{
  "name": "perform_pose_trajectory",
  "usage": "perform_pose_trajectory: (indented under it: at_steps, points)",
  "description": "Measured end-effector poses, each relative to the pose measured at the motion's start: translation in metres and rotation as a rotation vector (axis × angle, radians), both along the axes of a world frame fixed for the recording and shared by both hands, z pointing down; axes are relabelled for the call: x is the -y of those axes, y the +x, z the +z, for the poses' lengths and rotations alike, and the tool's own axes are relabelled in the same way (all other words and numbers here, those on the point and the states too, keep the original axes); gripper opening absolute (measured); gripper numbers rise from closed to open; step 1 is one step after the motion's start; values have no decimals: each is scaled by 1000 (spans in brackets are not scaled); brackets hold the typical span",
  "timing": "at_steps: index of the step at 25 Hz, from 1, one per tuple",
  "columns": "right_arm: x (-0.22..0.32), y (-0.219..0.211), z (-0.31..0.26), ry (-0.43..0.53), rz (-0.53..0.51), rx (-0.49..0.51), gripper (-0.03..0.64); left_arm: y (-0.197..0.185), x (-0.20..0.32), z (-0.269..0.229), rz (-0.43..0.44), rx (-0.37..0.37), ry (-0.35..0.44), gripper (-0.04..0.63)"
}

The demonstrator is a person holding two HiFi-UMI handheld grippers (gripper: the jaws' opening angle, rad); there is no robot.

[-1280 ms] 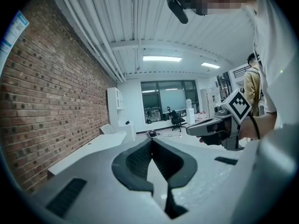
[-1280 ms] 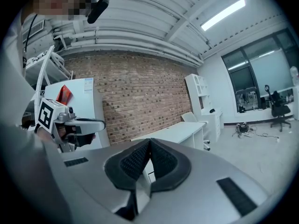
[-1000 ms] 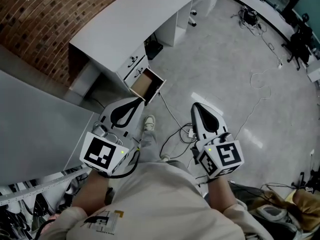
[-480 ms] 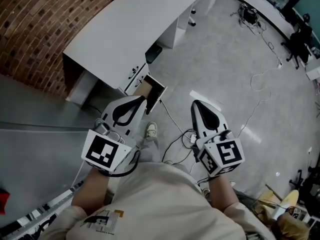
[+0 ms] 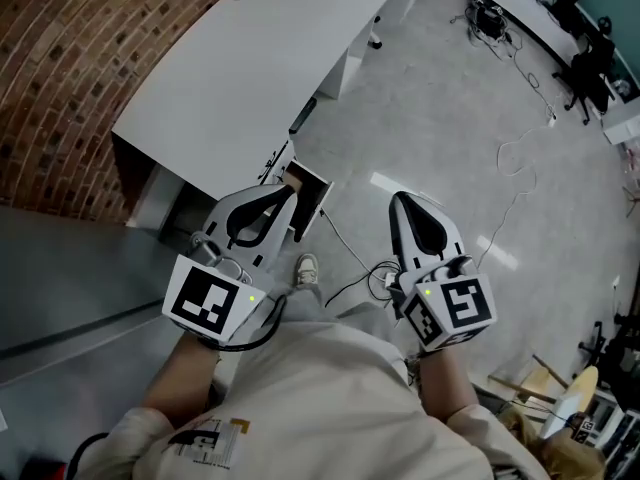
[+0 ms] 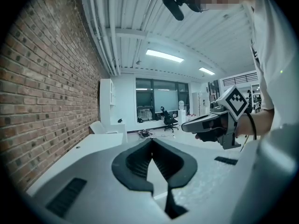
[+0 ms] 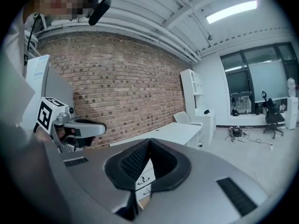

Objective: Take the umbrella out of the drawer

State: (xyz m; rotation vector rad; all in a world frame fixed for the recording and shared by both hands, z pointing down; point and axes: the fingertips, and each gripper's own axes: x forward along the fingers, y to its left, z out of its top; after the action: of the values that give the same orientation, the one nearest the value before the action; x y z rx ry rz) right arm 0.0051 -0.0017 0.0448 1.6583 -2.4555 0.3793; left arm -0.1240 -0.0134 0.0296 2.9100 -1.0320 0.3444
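A white desk (image 5: pixel 250 68) stands ahead by the brick wall, with a drawer unit under its near end. Its lower drawer (image 5: pixel 312 190) is pulled open and shows a brown inside; I see no umbrella in it from here. My left gripper (image 5: pixel 292 190) is shut and empty, held level, its tip overlapping the open drawer in the head view. Its jaws meet at the tip in the left gripper view (image 6: pixel 152 140). My right gripper (image 5: pixel 398 198) is held beside it over the floor, also shut and empty (image 7: pixel 149 140). Through its jaws I see the white drawer fronts (image 7: pixel 145 176).
A brick wall (image 5: pixel 60 88) runs behind the desk. A grey panel (image 5: pixel 60 268) lies at the left. Cables (image 5: pixel 350 258) trail over the grey floor by my shoe (image 5: pixel 305 268). More cables and chairs (image 5: pixel 590 68) sit at the far right.
Both grippers have travelled forward together toward the desk. The desk and open drawer have come nearer, and the left gripper's tip now overlaps the drawer. Both stay shut.
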Motion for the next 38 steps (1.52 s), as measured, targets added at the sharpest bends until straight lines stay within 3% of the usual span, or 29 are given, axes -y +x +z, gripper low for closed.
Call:
perform_pose_trajectory:
  at_steps: [9, 22, 31, 38]
  points:
    - [35, 4, 10, -29, 20, -14, 6, 1, 41, 17, -6, -4, -26, 8]
    - [74, 43, 55, -107, -34, 28, 6, 30, 82, 49, -114, 37, -53, 8]
    - [108, 61, 111, -165, -31, 29, 6, 41, 122, 112, -165, 85, -85, 9]
    - [136, 72, 183, -218, 4, 56, 6, 48, 144, 208, -167, 128, -194, 9]
